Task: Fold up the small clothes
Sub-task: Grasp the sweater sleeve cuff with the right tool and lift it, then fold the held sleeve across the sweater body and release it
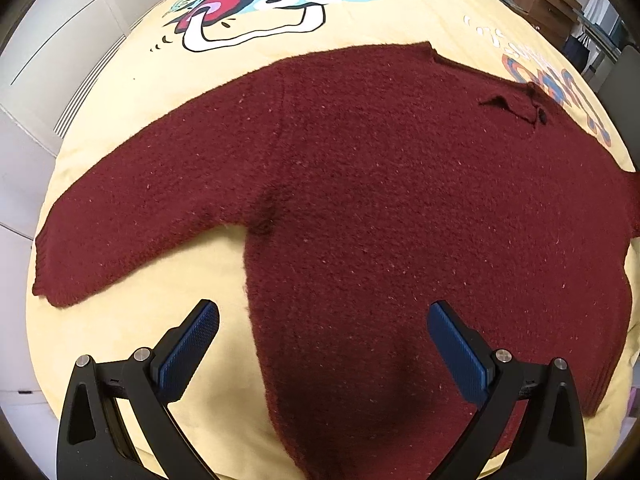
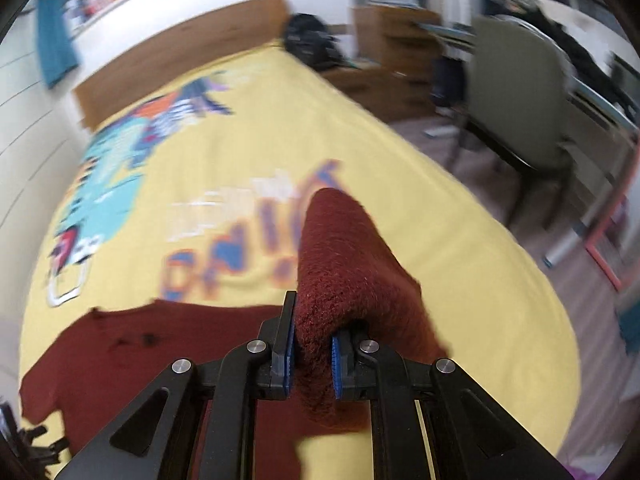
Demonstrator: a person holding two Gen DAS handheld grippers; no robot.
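A dark red knitted sweater [image 1: 380,200] lies flat on a yellow printed bedspread [image 1: 168,88], one sleeve [image 1: 120,232] stretched out to the left. My left gripper [image 1: 322,320] is open and empty, hovering above the sweater's lower body. In the right wrist view my right gripper [image 2: 313,344] is shut on the other sleeve [image 2: 340,252] and holds it lifted off the bed, its cuff sticking up beyond the fingers. The sweater's body [image 2: 160,352] shows flat below it. This view is blurred.
The bedspread [image 2: 240,140] has a cartoon print [image 1: 260,4] and large letters [image 2: 224,256]. A white wall with panels [image 1: 48,60] runs along the bed's left. A wooden headboard [image 2: 180,56], a chair [image 2: 520,92] and shelving stand beyond the bed's right edge.
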